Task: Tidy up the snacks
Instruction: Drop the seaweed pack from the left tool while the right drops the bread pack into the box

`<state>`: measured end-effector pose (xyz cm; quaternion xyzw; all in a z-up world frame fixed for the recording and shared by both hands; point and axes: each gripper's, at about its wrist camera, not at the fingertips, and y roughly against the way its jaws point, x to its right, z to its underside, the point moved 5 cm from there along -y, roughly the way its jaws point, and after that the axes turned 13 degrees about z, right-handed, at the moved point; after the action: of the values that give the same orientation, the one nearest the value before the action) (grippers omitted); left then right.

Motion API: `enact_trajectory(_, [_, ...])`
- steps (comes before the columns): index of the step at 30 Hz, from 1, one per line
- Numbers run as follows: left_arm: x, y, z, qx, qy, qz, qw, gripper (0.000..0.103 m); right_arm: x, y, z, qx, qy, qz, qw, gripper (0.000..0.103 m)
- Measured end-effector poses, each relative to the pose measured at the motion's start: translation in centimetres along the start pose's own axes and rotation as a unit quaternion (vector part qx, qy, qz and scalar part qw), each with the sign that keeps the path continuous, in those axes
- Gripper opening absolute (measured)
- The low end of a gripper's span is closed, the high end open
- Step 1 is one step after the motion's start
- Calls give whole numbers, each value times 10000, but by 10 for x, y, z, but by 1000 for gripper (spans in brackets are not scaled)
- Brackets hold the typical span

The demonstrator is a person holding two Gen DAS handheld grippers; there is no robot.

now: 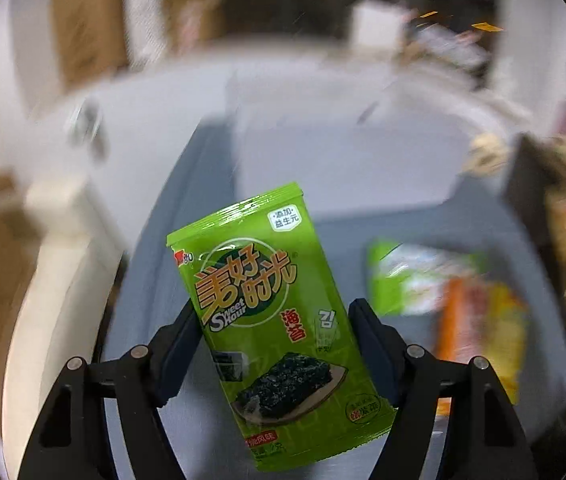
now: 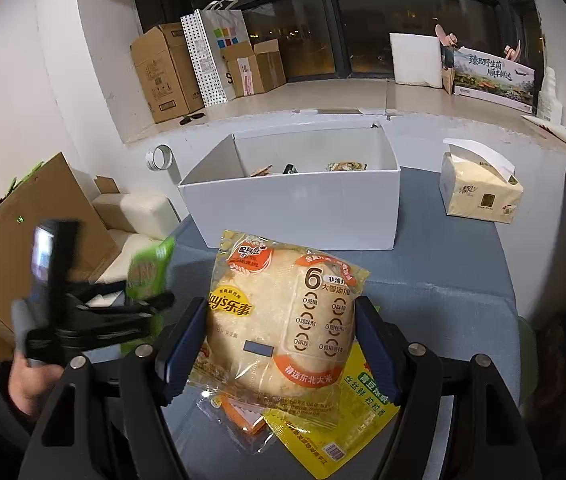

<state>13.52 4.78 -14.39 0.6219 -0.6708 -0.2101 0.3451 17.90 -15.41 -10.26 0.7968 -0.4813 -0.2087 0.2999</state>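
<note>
The left claw (image 1: 273,346) grips a green seaweed pack (image 1: 271,320) between its fingers; the pack stands tilted, its top edge beyond the fingertips. The right claw (image 2: 283,344) grips a rice-cake bag (image 2: 283,320) across its width. A yellow packet (image 2: 323,428) lies under that bag. A white box (image 2: 295,208) stands ahead of the right claw on the blue table (image 2: 443,280), with a tissue pack (image 2: 481,192) to its right.

**A white room with a dark window**

White walls (image 2: 23,80) close the room. At the far side a dark window (image 2: 403,28) shows night outside, above a pale ledge (image 2: 323,96). Cardboard boxes (image 2: 163,68) stand far left on the ledge, a white foam block (image 2: 415,58) far right. Near, a blue-grey table (image 2: 443,280).
</note>
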Motion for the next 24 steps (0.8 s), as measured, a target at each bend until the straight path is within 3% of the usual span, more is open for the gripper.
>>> enact_trajectory(5, [21,49,-66,502,-533,606,9955,78,9,-3,-30,105,-206,-69,9997,77])
enact_trajectory(9, [24,57,-126,783,-650,682,9925,78,19,-18,-77,262,-299,-57,9992,77])
enact_trajectory(11, [21,47,-156,809,-626,772,9917,78,22,-33,-101,235,-312,-1,9992,77])
enact_trajectory(15, [12,0,-201,859,-795,555,9916,79,31,-79,-149,186,-393,73,9990,77])
enact_trajectory(18, [3,-39,-213,643,-751,503,9938,79,40,-114,-170,-48,-711,-51,9974,77])
enact_trajectory(21, [0,-62,-216,642,-902,386,9931,80,46,-144,-188,-143,-578,76,9982,78])
enact_trajectory(22, [-3,-70,-219,627,-885,375,9934,83,48,-149,-190,-178,-587,118,9980,82])
enact_trajectory(23, [-7,-76,-220,562,-833,380,9942,88,54,-156,-193,-230,-726,261,9968,95])
enact_trajectory(24, [-9,-83,-221,441,-762,380,9954,102,58,-158,-195,-238,-843,291,9957,102])
